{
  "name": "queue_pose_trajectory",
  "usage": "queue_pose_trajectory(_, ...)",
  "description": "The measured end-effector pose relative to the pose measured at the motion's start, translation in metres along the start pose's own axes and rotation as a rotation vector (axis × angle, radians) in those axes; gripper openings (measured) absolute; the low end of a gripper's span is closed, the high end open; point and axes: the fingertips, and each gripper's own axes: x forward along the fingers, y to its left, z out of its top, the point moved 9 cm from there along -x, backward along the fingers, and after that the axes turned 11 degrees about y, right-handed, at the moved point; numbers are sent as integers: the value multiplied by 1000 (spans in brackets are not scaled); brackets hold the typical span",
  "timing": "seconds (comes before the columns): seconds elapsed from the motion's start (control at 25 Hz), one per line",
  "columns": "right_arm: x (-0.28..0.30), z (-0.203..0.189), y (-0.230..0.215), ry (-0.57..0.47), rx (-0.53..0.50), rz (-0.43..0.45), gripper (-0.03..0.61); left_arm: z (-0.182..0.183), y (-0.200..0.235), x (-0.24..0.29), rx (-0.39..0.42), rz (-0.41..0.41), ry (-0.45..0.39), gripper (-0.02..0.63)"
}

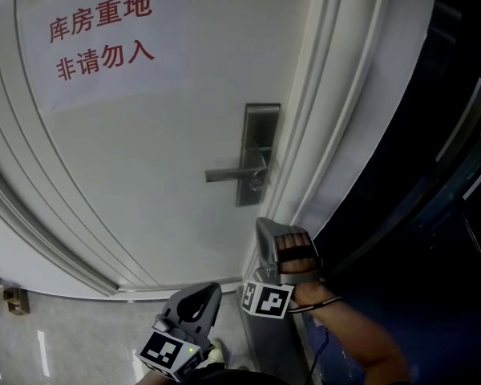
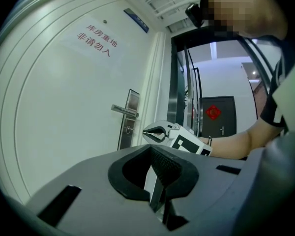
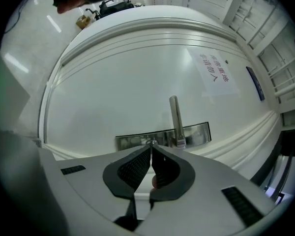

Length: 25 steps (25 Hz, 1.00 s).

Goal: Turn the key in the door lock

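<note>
A steel lock plate [image 1: 257,152] with a lever handle [image 1: 232,172] sits on the white door [image 1: 144,175]. A small key [image 1: 259,182] sticks out of the plate just below the lever. My right gripper [image 1: 264,226] is shut and empty, pointing up at the key from a short way below it. In the right gripper view the closed tips [image 3: 151,147] line up just under the key [image 3: 151,142], beside the lever [image 3: 175,119]. My left gripper [image 1: 199,298] hangs lower and further left, shut on nothing. The left gripper view shows its jaws [image 2: 152,150] closed, with the right gripper [image 2: 156,132] and the lock plate [image 2: 130,113] beyond.
A paper notice with red characters [image 1: 104,34] is stuck on the door above the lock. The door frame [image 1: 337,127] runs right of the plate, with dark glass panels [image 1: 433,175] beyond. A small box [image 1: 14,299] stands on the tiled floor at far left.
</note>
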Motion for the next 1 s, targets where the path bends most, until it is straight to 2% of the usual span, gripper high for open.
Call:
queue_pose_trajectory(0.2, -39, -9, -3, -16, 86, 66, 15, 2, -20, -5, 22, 4, -21, 3)
queue_pose_trajectory(0.44, -91, -11, -13, -52, 304, 157, 14, 8, -43, -12, 61, 15, -53, 3)
queue_pose_trajectory(0.52, -107, -13, -16, -88, 396, 198, 14, 7, -50, -14, 65, 17, -59, 3)
queue_pose_trajectory(0.68, -130, -21, -21, -164, 679, 339, 14, 6, -59, -19, 71, 23, -65, 3)
queue_pose_trajectory(0.76, -135, -24, -23, -183, 761, 373, 14, 6, -63, -21, 75, 24, -69, 4)
queue_pose_trajectory(1.0, -138, -24, -20, -187, 781, 401, 13, 2, -70, -24, 75, 28, -63, 3)
